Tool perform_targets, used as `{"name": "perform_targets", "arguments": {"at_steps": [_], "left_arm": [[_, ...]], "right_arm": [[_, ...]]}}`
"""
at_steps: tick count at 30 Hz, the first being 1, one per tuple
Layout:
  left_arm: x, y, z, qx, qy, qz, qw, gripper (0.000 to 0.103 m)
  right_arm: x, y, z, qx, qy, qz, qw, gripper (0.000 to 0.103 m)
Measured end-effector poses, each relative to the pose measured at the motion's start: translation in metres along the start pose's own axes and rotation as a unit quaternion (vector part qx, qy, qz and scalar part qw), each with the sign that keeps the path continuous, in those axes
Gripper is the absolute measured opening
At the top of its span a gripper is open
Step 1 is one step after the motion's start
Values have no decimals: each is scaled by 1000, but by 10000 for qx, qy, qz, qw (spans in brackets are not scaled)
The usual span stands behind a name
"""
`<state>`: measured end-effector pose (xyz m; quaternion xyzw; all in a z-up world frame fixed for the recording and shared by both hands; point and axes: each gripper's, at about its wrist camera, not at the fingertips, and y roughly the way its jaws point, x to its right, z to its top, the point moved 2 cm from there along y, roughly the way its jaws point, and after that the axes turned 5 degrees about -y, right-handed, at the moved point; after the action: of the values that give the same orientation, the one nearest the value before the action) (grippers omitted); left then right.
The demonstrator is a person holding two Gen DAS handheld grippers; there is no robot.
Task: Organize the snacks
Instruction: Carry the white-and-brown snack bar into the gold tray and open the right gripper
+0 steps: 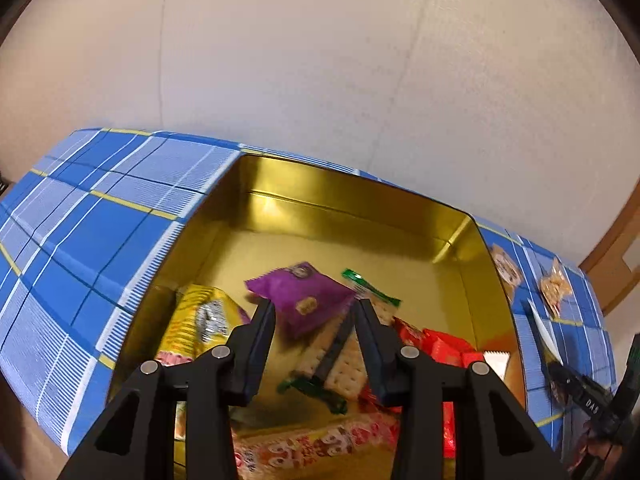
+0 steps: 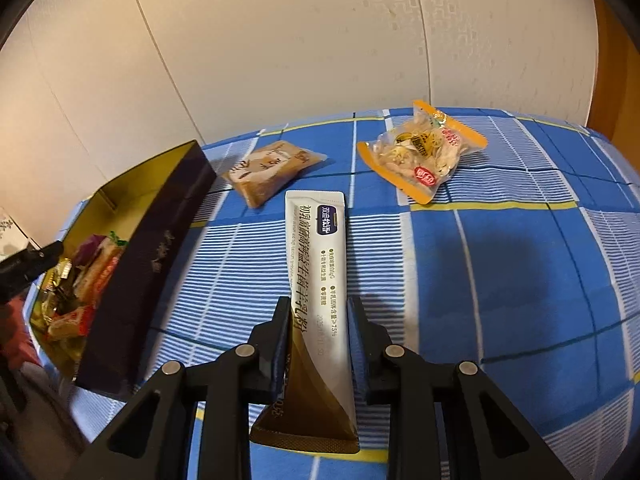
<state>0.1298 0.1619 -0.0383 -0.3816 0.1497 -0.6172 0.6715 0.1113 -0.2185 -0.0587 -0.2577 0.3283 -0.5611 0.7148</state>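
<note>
My left gripper (image 1: pixel 314 306) hangs open over the gold-lined tin (image 1: pixel 360 184), with nothing pressed between its fingers. Just beyond its tips a purple snack packet (image 1: pixel 304 296) lies tilted on the pile inside, slightly blurred. Around it are a yellow packet (image 1: pixel 200 320), a cracker pack (image 1: pixel 344 364) and red packets (image 1: pixel 444 344). My right gripper (image 2: pixel 319 304) is shut on a long white-and-gold stick sachet (image 2: pixel 320 248), which it holds above the blue plaid cloth (image 2: pixel 500 260). The tin's dark outer wall (image 2: pixel 160 256) stands to its left.
On the cloth beyond the sachet lie a brown packet (image 2: pixel 268 172) and a clear orange-edged packet (image 2: pixel 424 152). A pale wall rises right behind the table. The cloth to the right of the sachet is bare.
</note>
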Motion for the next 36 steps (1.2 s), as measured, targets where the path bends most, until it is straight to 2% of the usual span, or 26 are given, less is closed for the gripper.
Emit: {"name": "perform_targets", "arguments": {"at_steps": [13,22,30,36], "left_arm": [[20,4,-14,-212,436,-115,9988,42],[32,5,-21,-247,820,38,9963,42],[34,4,-23,-296,917,9,9953,42],[26,4,-22,-361,792,11,9962,42]], "right_arm": [[-29,-12,6,276,-140,184,9994,27],[-78,-23,22,447,-450,452,9970,27],[-143,-3,44,209,-751,728,9943,27],[-173,28,58,-79,-842,641,9944,27]]}}
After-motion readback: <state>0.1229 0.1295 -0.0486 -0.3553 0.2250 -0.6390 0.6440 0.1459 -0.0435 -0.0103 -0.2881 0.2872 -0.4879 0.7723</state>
